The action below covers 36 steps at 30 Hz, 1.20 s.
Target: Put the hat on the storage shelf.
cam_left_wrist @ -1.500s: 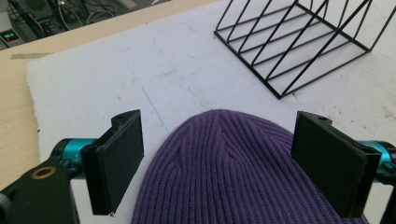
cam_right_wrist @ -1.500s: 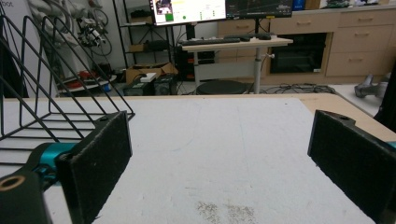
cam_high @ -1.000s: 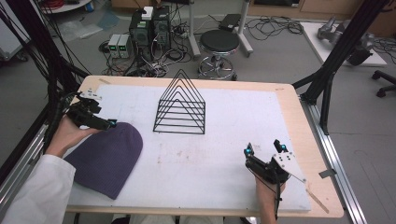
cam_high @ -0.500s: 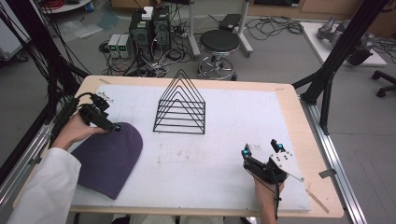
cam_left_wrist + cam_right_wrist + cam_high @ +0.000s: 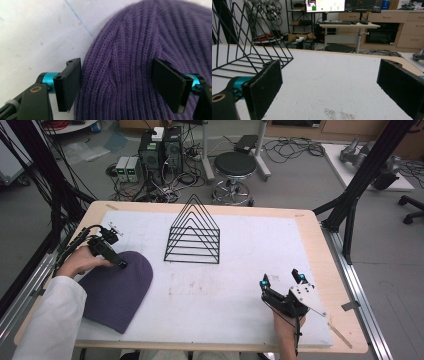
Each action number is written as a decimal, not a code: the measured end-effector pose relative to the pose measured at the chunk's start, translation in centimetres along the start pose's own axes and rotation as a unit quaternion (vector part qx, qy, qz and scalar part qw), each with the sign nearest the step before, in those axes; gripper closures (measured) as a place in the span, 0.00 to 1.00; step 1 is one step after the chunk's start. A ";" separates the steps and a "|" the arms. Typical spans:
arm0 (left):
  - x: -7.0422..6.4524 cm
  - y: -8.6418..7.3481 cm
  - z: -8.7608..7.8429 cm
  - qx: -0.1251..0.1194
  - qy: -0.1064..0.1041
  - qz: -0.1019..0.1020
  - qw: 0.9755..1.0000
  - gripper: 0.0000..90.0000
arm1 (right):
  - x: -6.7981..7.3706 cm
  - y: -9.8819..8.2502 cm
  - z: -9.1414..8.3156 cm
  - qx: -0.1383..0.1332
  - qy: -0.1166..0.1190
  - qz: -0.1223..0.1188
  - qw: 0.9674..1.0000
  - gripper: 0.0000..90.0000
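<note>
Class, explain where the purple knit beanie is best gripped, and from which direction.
Probably the purple beanie at its rounded crown edge, coming down from above: it lies flat and limp, so only a pinched fold of knit offers purchase. The left gripper already straddles that edge, jaws open.

A lab — computer towers [image 5: 161, 150], tangled cables, monitors [image 5: 325, 5] — desks behind.

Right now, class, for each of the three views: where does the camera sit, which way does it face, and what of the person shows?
High view: above the person's side, looking forward and down on the table; both forearms show.
Left gripper view: rides the left gripper, facing down at the purple beanie; open jaws straddle its edge.
Right gripper view: rides the right gripper, level across the table; open jaws.
Shared: the wire rack.
</note>
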<state>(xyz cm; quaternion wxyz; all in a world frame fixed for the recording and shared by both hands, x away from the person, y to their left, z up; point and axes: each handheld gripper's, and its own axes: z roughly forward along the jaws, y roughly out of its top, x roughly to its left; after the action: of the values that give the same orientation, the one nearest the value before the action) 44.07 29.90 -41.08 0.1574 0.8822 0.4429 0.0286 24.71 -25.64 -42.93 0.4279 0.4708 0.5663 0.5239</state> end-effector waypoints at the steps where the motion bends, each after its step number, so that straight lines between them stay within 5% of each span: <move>1: 0.1 0.0 0.1 0.002 -0.002 -0.001 1.000 0.27 | 0.0 0.0 0.0 0.000 0.000 -0.001 1.000 0.06; 6: 0.6 -0.3 0.2 -0.006 -0.017 -0.012 1.000 0.26 | 0.0 0.0 -0.1 -0.003 0.000 -0.002 1.000 0.06; 12: 0.4 -0.6 0.0 -0.017 0.000 -0.005 1.000 0.34 | 0.1 0.0 -0.1 -0.002 -0.001 -0.001 1.000 0.06; 14: 0.3 -0.6 -0.1 -0.017 -0.001 -0.008 1.000 0.42 | 0.1 0.1 -0.1 -0.002 -0.001 0.000 1.000 0.06; 17: 0.3 -0.6 -0.3 -0.019 -0.020 -0.013 1.000 0.67 | 0.1 0.1 0.0 -0.003 0.000 -0.002 1.000 0.06; 19: 0.2 -0.8 -0.3 -0.022 -0.046 -0.026 0.998 0.79 | 0.1 0.1 0.0 -0.003 -0.001 -0.002 1.000 0.06; 23: 1.0 -1.3 -0.2 -0.030 -0.072 -0.077 0.994 0.81 | 0.0 0.1 -0.1 -0.003 -0.001 -0.002 1.000 0.06; 32: 0.7 -1.4 -0.3 -0.037 -0.065 -0.055 0.996 0.84 | 0.0 0.1 -0.2 -0.002 -0.003 0.001 1.000 0.06; 36: 0.0 -2.0 -0.5 -0.066 -0.044 -0.034 0.996 0.87 | 0.0 0.0 -0.3 -0.003 -0.001 -0.005 1.000 0.06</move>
<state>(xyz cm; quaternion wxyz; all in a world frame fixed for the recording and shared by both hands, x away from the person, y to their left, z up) 42.38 31.13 -41.23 0.2353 0.8548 0.4623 0.0141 24.45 -25.65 -42.86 0.4324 0.4671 0.5669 0.5230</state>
